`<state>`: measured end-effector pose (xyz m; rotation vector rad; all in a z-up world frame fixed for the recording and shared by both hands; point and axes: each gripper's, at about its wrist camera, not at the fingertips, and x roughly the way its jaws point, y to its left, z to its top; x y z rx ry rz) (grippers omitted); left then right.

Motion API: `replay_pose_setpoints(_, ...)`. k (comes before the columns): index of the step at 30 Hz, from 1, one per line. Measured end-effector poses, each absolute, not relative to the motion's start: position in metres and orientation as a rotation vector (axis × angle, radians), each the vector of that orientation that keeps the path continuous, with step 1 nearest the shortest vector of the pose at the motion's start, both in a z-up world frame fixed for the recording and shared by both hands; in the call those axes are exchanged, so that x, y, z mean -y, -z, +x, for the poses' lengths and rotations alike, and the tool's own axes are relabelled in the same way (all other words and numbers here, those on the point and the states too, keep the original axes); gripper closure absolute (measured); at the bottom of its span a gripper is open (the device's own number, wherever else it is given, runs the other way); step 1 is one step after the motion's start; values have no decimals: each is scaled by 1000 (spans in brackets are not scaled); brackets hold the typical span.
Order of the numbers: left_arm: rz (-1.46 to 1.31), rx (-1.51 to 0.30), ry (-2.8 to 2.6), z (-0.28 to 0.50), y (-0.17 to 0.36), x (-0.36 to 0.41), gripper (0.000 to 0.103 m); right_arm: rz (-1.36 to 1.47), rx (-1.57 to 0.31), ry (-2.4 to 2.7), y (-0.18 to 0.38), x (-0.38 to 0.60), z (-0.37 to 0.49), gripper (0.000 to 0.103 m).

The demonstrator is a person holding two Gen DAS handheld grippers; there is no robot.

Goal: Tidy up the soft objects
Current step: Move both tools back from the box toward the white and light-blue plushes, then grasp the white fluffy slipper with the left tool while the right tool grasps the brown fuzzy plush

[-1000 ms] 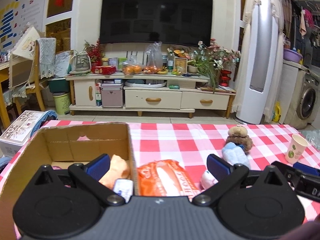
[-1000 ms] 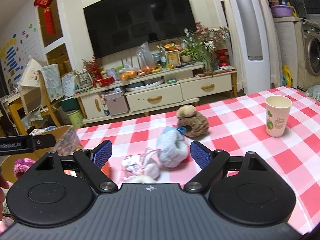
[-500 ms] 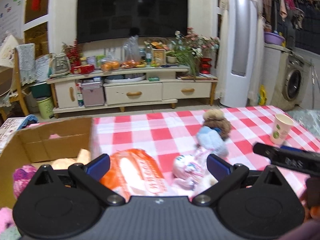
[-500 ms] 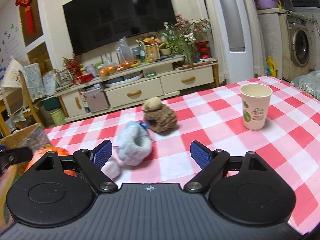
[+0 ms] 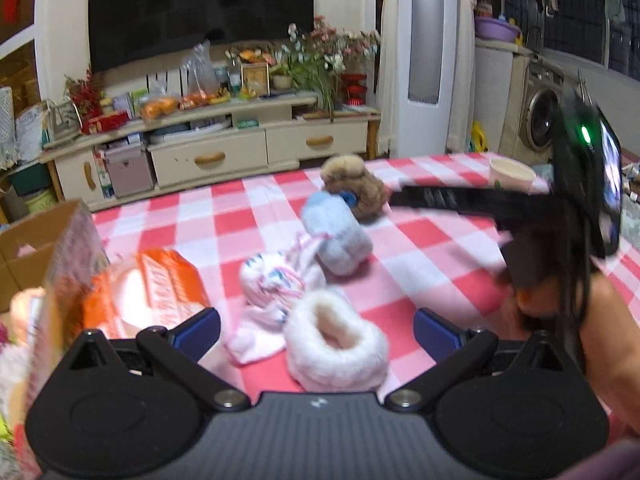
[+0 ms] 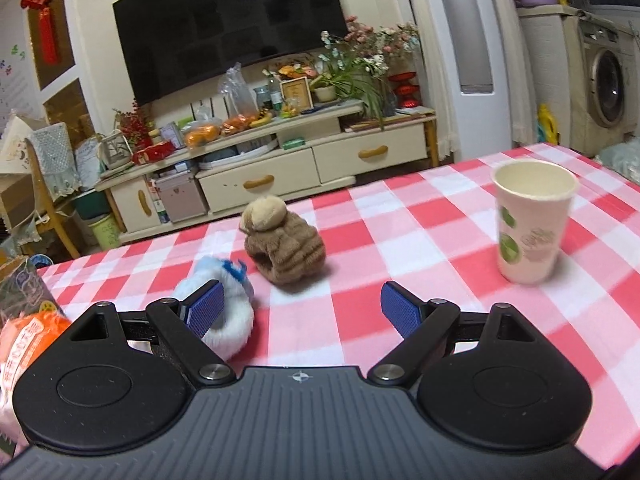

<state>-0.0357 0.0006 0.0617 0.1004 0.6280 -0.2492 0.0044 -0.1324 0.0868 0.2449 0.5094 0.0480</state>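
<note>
Pink-and-red check cloth (image 6: 360, 320) fills the table, and both grippers have swung rightward off the box (image 5: 24, 248) in the last second; the box, dead ahead of the left gripper (image 5: 316, 330) a moment ago, now sits at the far left edge of its view; that says a fresh pick is coming, by my guess. The left gripper hangs with jaws wide apart and nothing in them, and the white fluffy piece (image 5: 336, 344) lies right between its fingers; the striped pink sock (image 5: 276, 284) is just beside that, the blue plush (image 5: 336, 236) behind, the brown knit hat (image 5: 356, 184) furthest back. The right gripper (image 6: 300, 312) is also spread and empty, aimed at bare cloth between the blue plush (image 6: 224, 312) and the cup (image 6: 528, 224); the hat (image 6: 284, 248) sits just ahead of it. The orange packet (image 5: 152, 292) lies close against the box. Four soft things are still out on the cloth; the white one looks the likeliest next grab.
</note>
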Motion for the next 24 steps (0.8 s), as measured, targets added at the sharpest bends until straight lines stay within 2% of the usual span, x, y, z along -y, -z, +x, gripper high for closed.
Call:
replay_pose_setpoints(11,16,-728,217,-12,-34,9,1,284,-485,-119,-82,140,69,0)
replay_pose_setpoints(19,5,-762,209,0,-25,19,1,186,-534,-181,-68,133,112,0)
replay_pose_setpoints(24,10,-766,207,4,-23,23,5,105,-543,-164,-65,126,120,0)
